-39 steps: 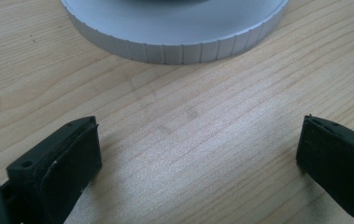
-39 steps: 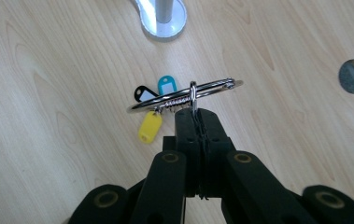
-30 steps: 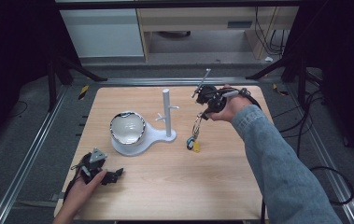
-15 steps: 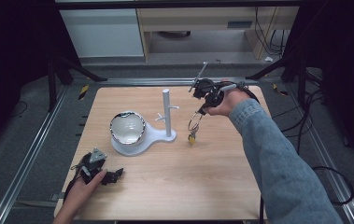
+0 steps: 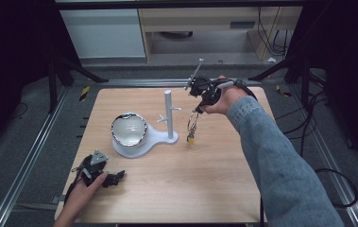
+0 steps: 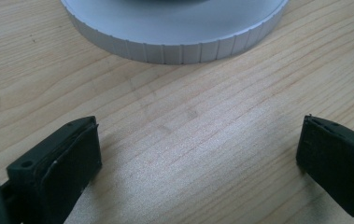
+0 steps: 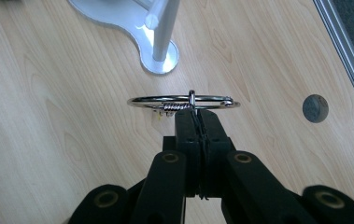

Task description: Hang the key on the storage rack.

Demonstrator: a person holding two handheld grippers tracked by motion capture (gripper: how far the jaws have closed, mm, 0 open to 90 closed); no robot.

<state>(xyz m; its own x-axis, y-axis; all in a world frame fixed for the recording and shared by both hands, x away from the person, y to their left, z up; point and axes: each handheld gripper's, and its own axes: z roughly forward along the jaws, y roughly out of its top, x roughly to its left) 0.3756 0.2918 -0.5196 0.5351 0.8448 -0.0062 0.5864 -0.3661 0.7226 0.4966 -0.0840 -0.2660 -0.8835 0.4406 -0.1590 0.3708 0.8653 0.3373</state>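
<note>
Hanging key ring (image 5: 192,124) on stand (image 5: 168,113) peg: right gripper (image 7: 198,114) clenched on ring, keep loop level, approach peg slowly. Left gripper (image 6: 198,149) released, resting on table (image 5: 205,175).

the worktop (image 7: 48,116) is pale wood, matt and grained. the ring (image 7: 184,102) is glossy chromed metal wire. the stand (image 5: 169,116) looks like smooth matt white plastic, its base rim (image 6: 174,44) ribbed. the bowl (image 5: 129,129) shines like polished metal. the tongs (image 7: 198,126) are matt black plastic.
</note>
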